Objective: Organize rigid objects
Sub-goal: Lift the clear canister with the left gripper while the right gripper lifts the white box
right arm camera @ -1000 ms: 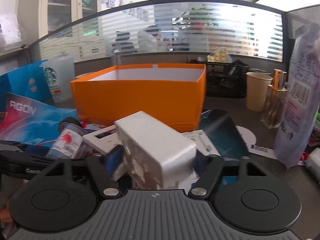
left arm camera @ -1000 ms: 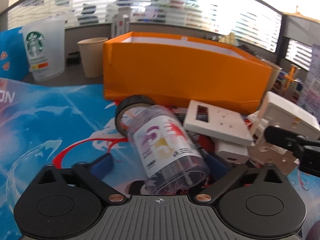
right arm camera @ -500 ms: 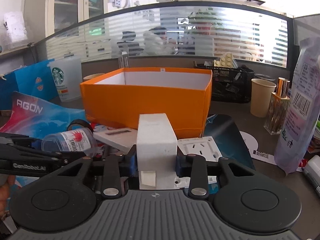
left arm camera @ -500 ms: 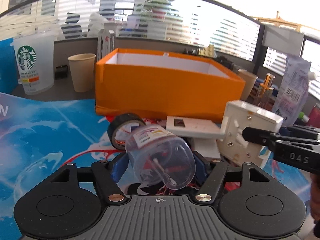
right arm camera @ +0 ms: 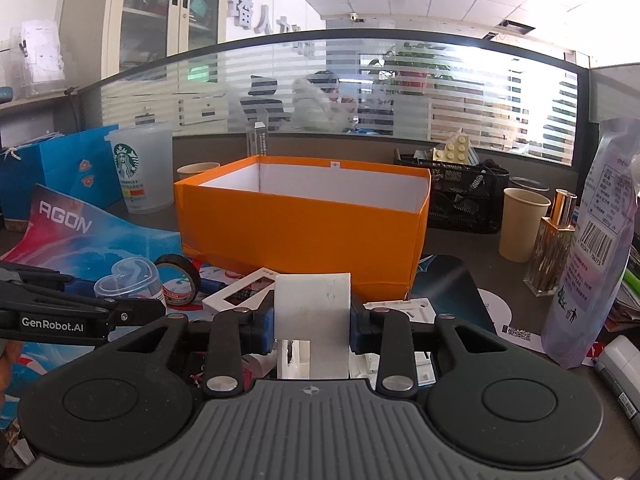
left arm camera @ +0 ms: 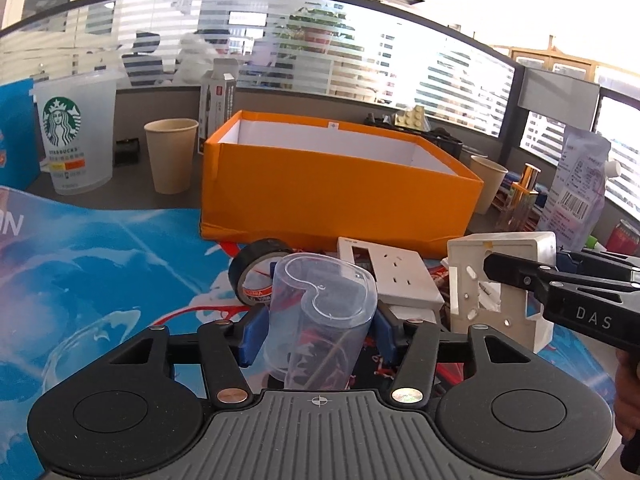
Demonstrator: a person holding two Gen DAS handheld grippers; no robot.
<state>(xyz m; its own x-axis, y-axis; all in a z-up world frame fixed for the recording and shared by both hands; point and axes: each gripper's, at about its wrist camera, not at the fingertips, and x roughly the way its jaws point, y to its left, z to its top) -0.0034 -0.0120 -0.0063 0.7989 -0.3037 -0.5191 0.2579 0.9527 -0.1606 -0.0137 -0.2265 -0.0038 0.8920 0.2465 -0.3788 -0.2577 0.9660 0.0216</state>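
Observation:
My left gripper (left arm camera: 318, 330) is shut on a clear heart-shaped plastic jar (left arm camera: 320, 312), held upright above the mat; it also shows in the right wrist view (right arm camera: 128, 284). My right gripper (right arm camera: 313, 324) is shut on a white junction box (right arm camera: 313, 312), which also shows in the left wrist view (left arm camera: 500, 280). An open orange box (left arm camera: 332, 196) with a white inside stands just beyond both; it also shows in the right wrist view (right arm camera: 304, 224). A black tape roll (left arm camera: 260, 276) and a white socket plate (left arm camera: 384, 268) lie in front of it.
A Starbucks cup (left arm camera: 74, 140) and a paper cup (left arm camera: 170, 156) stand at the back left. A blue printed mat (left arm camera: 80, 264) covers the desk. On the right stand a paper cup (right arm camera: 524, 224), a gold bottle (right arm camera: 554, 240), a pouch (right arm camera: 596, 248) and a black mesh basket (right arm camera: 468, 196).
Both grippers have risen and levelled. The jar has turned from lying tilted to upright in my left gripper. The junction box has squared up between my right fingers.

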